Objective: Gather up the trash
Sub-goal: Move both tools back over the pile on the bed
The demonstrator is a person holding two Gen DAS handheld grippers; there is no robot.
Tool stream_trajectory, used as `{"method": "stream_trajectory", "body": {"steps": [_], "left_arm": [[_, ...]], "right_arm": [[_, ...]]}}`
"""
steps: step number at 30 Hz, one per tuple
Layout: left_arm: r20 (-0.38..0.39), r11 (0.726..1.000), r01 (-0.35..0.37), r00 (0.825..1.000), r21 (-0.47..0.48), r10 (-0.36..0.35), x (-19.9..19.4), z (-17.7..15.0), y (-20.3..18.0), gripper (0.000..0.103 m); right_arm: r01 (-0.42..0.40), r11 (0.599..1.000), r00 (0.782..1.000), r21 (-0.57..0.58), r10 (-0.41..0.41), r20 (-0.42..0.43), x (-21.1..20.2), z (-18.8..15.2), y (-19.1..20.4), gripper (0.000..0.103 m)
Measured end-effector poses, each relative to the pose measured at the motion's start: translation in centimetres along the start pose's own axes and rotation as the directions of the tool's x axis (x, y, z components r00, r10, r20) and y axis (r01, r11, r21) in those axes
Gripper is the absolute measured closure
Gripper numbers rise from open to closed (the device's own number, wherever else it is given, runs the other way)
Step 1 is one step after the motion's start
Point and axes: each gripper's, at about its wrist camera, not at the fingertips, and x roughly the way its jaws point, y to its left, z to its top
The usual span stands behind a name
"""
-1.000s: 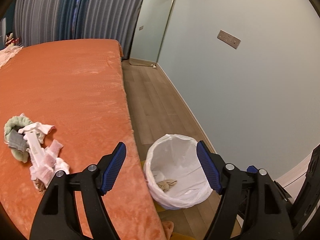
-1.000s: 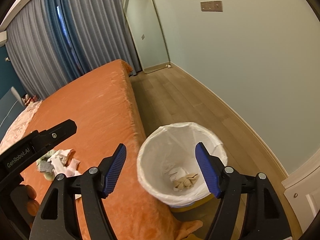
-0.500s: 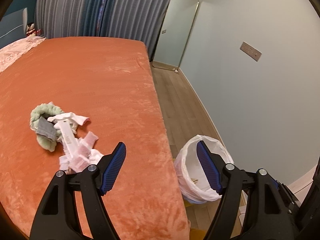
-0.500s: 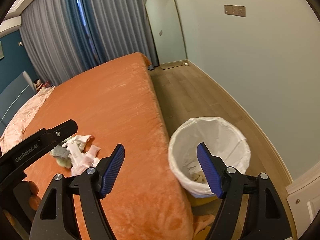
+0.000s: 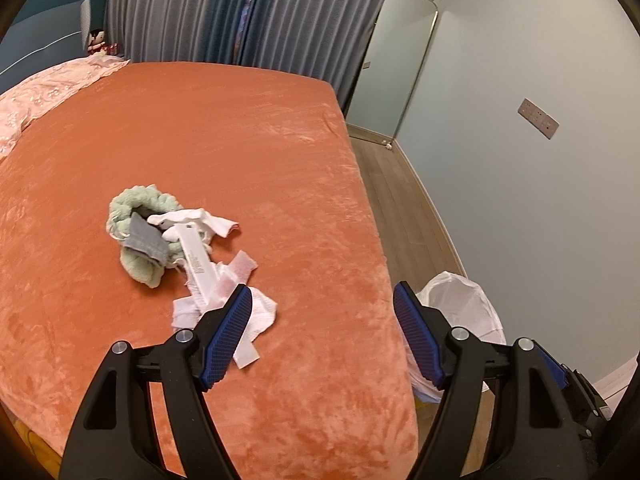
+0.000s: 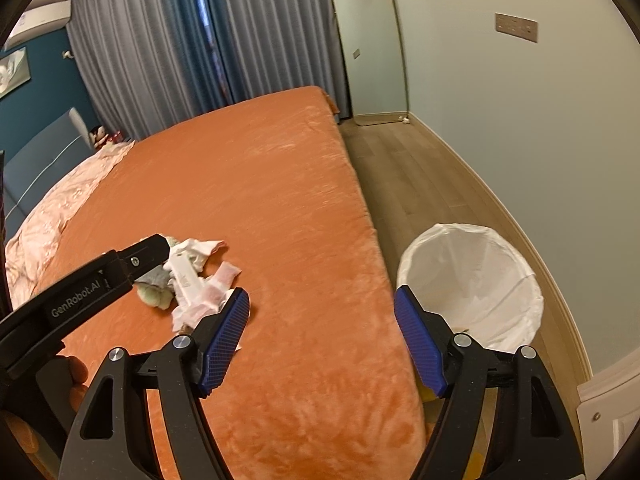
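Trash point(image 5: 208, 264), a heap of white wrappers over a green fabric ring, lies on the orange bed point(image 5: 248, 168) in the left wrist view; the left gripper point(image 5: 322, 338) tilts down above the bed's near edge, jaws apart and empty.

From the right wrist, the right gripper point(image 6: 322, 340) angles down likewise, jaws wide, nothing between. The lined bin point(image 6: 472, 280) stands on the floor beside the bed; something, perhaps scraps, lies inside.

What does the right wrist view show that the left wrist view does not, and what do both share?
Only the right wrist view shows the left gripper's black body from the side, an air conditioner and a wall picture. Only the left wrist view shows the green scrunchie in full. Both show the orange bed, the trash pile, the lined bin and the mirror.
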Motion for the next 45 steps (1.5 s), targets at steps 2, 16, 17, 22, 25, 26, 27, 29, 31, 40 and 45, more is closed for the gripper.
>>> {"method": "stream_trajectory", "body": {"steps": [2, 16, 17, 22, 25, 26, 27, 29, 31, 40, 45], "left_arm": [[-0.002, 1.0, -0.011, 1.0, -0.011, 0.011, 0.0, -0.1, 0.9, 0.034], [-0.057, 0.988, -0.109, 0.993, -0.111, 0.103, 0.8, -1.9, 8.8, 0.033], [-0.063, 0.986, -0.118, 0.992, -0.12, 0.111, 0.9, -2.1, 9.5, 0.032], [-0.088, 0.976, -0.159, 0.985, -0.152, 0.147, 1.4, -2.7, 12.2, 0.03], [-0.107, 0.967, -0.187, 0.98, -0.171, 0.171, 1.7, -3.2, 14.1, 0.029], [-0.111, 0.965, -0.194, 0.978, -0.174, 0.177, 1.8, -3.3, 14.4, 0.029], [-0.12, 0.962, -0.209, 0.975, -0.178, 0.189, 2.0, -3.5, 15.0, 0.028], [-0.135, 0.955, -0.234, 0.968, -0.181, 0.212, 2.4, -3.9, 16.0, 0.024], [-0.149, 0.949, -0.256, 0.962, -0.184, 0.23, 2.8, -4.3, 17.0, 0.024], [-0.229, 0.927, -0.314, 0.936, -0.207, 0.266, 5.2, -5.2, 20.5, 0.024], [-0.253, 0.921, -0.323, 0.93, -0.22, 0.265, 6.2, -5.2, 21.7, 0.024]], "right_arm": [[-0.004, 1.0, 1.0, -0.012, 0.004, -0.006, 0.2, -0.2, 0.9, 0.031], [-0.036, 0.995, 0.997, -0.088, 0.03, -0.075, 3.3, -1.8, 6.4, 0.031], [-0.038, 0.995, 0.996, -0.093, 0.031, -0.079, 3.5, -1.9, 6.7, 0.031], [-0.049, 0.992, 0.993, -0.117, 0.036, -0.11, 5.1, -2.7, 8.5, 0.031], [-0.056, 0.99, 0.991, -0.126, 0.04, -0.13, 6.1, -3.2, 9.4, 0.031], [-0.058, 0.99, 0.99, -0.129, 0.04, -0.136, 6.4, -3.3, 9.7, 0.031], [-0.061, 0.989, 0.989, -0.132, 0.042, -0.142, 6.7, -3.5, 10.0, 0.031], [-0.069, 0.988, 0.986, -0.14, 0.046, -0.16, 7.8, -3.9, 10.6, 0.031], [-0.074, 0.986, 0.983, -0.147, 0.047, -0.177, 8.8, -4.3, 11.2, 0.031], [-0.124, 0.979, 0.965, -0.163, 0.081, -0.248, 13.6, -5.2, 14.2, 0.038], [-0.15, 0.978, 0.956, -0.144, 0.106, -0.275, 16.2, -4.9, 15.4, 0.044]]}}
